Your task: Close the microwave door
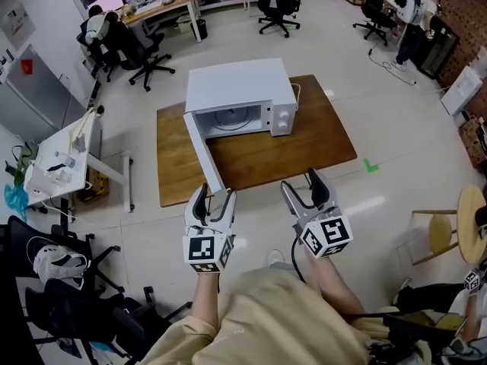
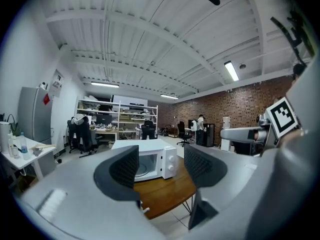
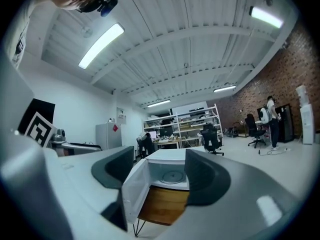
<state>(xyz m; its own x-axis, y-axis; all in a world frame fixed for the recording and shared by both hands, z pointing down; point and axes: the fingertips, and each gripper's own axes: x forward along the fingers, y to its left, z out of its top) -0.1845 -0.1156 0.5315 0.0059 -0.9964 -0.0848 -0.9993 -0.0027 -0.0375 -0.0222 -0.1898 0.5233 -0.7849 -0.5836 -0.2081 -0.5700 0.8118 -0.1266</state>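
Note:
A white microwave [image 1: 240, 97] stands at the back of a wooden table [image 1: 304, 143]. Its door [image 1: 204, 154] hangs wide open and sticks out toward me past the table's front edge. My left gripper [image 1: 216, 193] is open and holds nothing, just in front of the door's free edge. My right gripper [image 1: 302, 182] is open too, at the table's near edge, right of the door. The left gripper view has the microwave [image 2: 150, 161] between its open jaws [image 2: 161, 166]. The right gripper view looks at the open door [image 3: 134, 191] and the cavity [image 3: 172, 176].
A white desk [image 1: 65, 154] with clutter stands to the left, with dark chairs [image 1: 68, 303] beside me. A round wooden stool [image 1: 449, 230] is at the right. Office chairs [image 1: 278, 2] and a person [image 1: 415, 21] are far behind the table.

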